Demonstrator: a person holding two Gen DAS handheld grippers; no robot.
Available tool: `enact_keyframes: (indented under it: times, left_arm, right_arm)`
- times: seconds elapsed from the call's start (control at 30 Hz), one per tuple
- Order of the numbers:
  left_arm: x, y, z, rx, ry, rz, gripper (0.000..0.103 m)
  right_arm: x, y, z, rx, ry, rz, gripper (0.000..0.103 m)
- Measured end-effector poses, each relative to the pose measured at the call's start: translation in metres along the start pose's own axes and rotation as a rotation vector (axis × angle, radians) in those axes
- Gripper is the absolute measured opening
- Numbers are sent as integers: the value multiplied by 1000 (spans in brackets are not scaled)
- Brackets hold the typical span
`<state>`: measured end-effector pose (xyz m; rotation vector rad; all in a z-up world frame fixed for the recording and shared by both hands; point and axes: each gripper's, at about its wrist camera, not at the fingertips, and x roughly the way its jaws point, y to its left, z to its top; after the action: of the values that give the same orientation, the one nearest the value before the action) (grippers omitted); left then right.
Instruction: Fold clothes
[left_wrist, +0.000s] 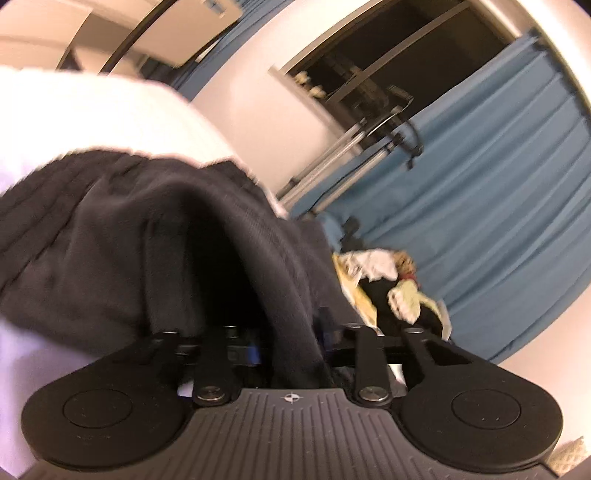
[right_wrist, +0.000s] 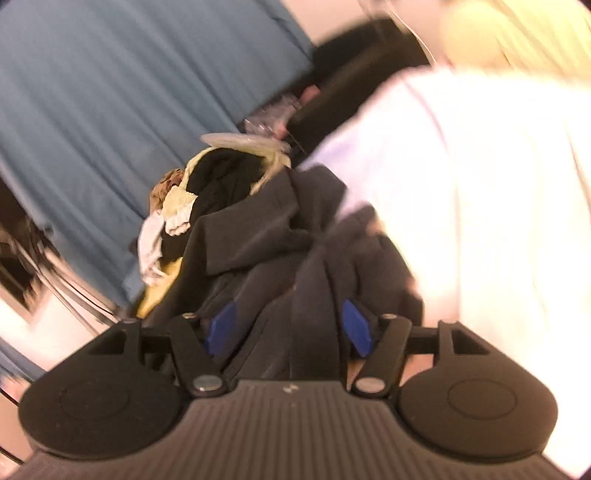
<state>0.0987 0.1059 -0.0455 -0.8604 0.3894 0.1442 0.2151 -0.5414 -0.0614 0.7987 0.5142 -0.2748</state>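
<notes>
A dark grey garment (left_wrist: 110, 236) lies bunched on a white surface (left_wrist: 92, 114) and drapes over my left gripper (left_wrist: 290, 341). Its blue pads (left_wrist: 255, 355) show only in slivers, standing apart with a fold of the cloth hanging between them. In the right wrist view the same dark garment (right_wrist: 258, 236) is heaped in front of my right gripper (right_wrist: 290, 317). Those blue pads (right_wrist: 221, 326) stand wide apart, with a loose ridge of the cloth running between them and not pinched.
A pile of mixed clothes (left_wrist: 391, 284), black, white and yellow, lies beyond the garment, and shows as the clothes pile (right_wrist: 192, 199) in the right wrist view. Blue curtains (left_wrist: 498, 184) hang behind. A metal rack (left_wrist: 343, 155) stands by a dark window. The white surface (right_wrist: 480, 221) fills the right.
</notes>
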Motion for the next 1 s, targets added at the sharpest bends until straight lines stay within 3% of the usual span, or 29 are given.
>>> enact_keyframes:
  times: [0.07,0.13,0.17,0.4,0.47,0.6,0.67,0.77,0.83,0.9,1.0]
  left_arm:
    - [-14,-2,-5,21,17,16,49]
    - [-31,1,-8,0,21,58,66]
    - [-41,5,-8,-36,17,69,68]
    - [-81,61,10,-373,-132,196,70]
    - [-73,78,13,-477,-122,210,69]
    - [-47,99,12,-634,-57,163,68]
    - [-36,103,15,-646,-81,160,64]
    - [-20,105,22,-648,-99,194,48]
    - [-17,105,23,-632,-108,224,24]
    - [-20,103,23,-611,-117,239,13]
    - [-33,87,33,-513,-175,219,10]
  right_arm:
    - [-7,-9,1,49,23,10,67]
    - [-10,-13,-1,46,45,8,68]
    - [-6,-14,-2,30,59,5,68]
    - [19,-10,-1,-41,85,70,68]
    - [27,-9,-1,-66,79,48,67]
    - [46,-17,-7,-20,76,43,63]
    - [59,-19,-10,-8,97,51,60]
    - [74,-18,-15,-29,86,11,36]
    - [77,-18,-17,-25,66,7,25]
    - [78,-19,-18,-18,46,4,18]
    - [59,-13,-14,35,-2,22,14]
